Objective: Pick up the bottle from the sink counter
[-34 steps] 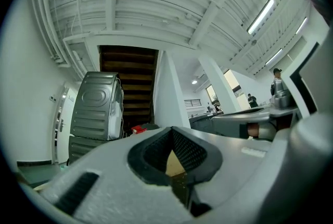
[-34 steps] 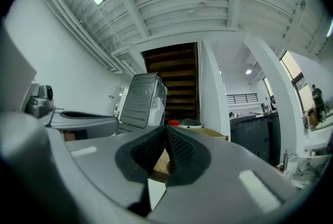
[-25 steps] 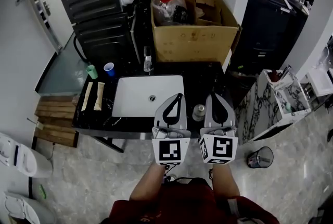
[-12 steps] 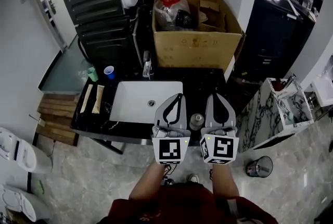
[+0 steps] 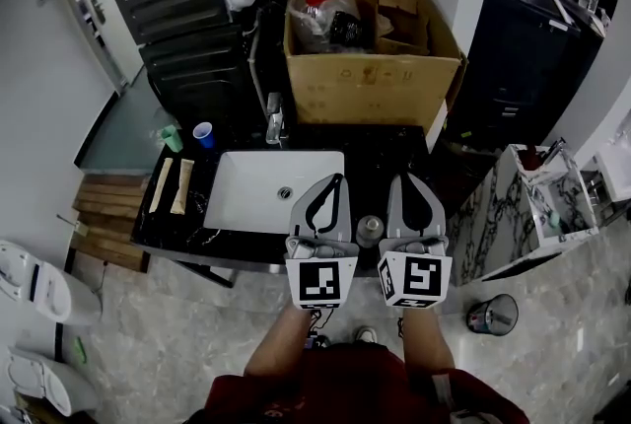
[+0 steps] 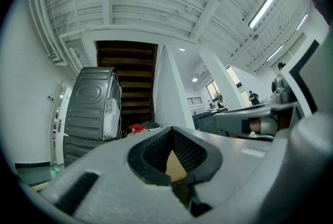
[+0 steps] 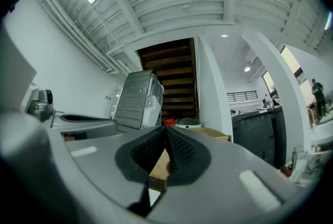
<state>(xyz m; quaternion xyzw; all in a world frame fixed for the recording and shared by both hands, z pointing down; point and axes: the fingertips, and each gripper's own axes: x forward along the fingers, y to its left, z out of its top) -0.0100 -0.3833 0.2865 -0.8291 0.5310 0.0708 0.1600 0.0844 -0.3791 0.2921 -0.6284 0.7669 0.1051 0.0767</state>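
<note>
Head view: the bottle (image 5: 371, 229) stands on the dark counter (image 5: 383, 158), just right of the white sink (image 5: 254, 187) and near the front edge. It shows between the two grippers. The left gripper (image 5: 337, 179) and right gripper (image 5: 407, 178) hover side by side, each with jaws pressed together on nothing. A cardboard box (image 5: 370, 82) sits behind the counter, and a blue cup (image 5: 203, 132) stands near the sink's far left corner.

Holds left gripper (image 5: 337, 181) and right gripper (image 5: 407, 179) side by side, close but not touching, pointing forward. Presents both pairs of jaws closed tip to tip, nothing between. Extends left forearm (image 5: 279, 351) and right forearm (image 5: 424, 345) roughly parallel, marker cubes (image 5: 321, 282) facing up.
</note>
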